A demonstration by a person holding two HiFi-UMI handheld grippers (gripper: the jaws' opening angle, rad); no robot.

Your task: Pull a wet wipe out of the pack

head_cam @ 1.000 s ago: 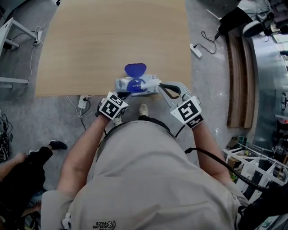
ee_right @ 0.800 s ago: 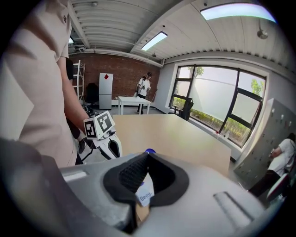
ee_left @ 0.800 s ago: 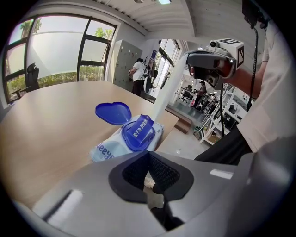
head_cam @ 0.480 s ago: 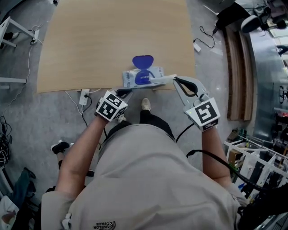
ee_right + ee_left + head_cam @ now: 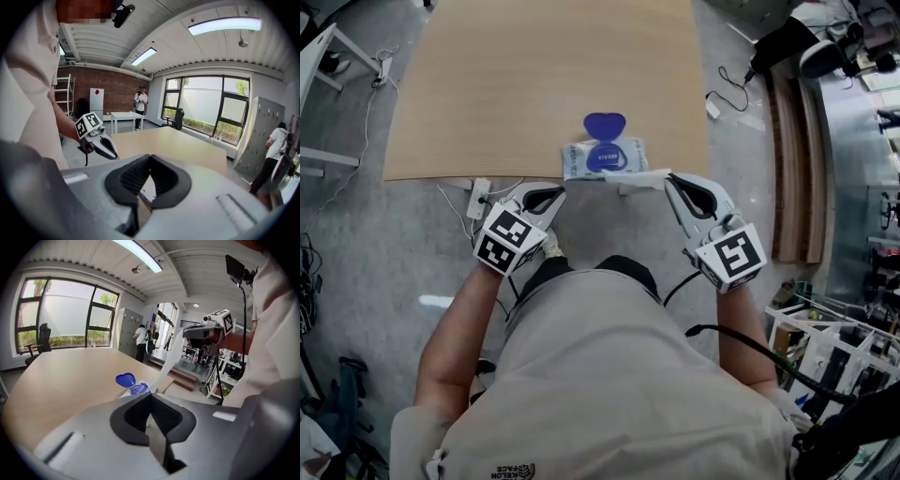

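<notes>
Wet wipe (image 5: pixel 630 175) part-drawn, its free end pinched in the right gripper (image 5: pixel 669 179).

The pack (image 5: pixel 605 157) lies on the table's (image 5: pixel 487 94) near edge, long axis left-right, with the blue lid (image 5: pixel 604 125) flipped open to the far side. The wipe runs taut from the opening rightward and near. The left gripper (image 5: pixel 560 193), jaws together on nothing, is just near-left of the pack and apart from it. With the pack unheld, it may slide under the pull. Tan wood top, grey floor, big windows, brick wall.
</notes>
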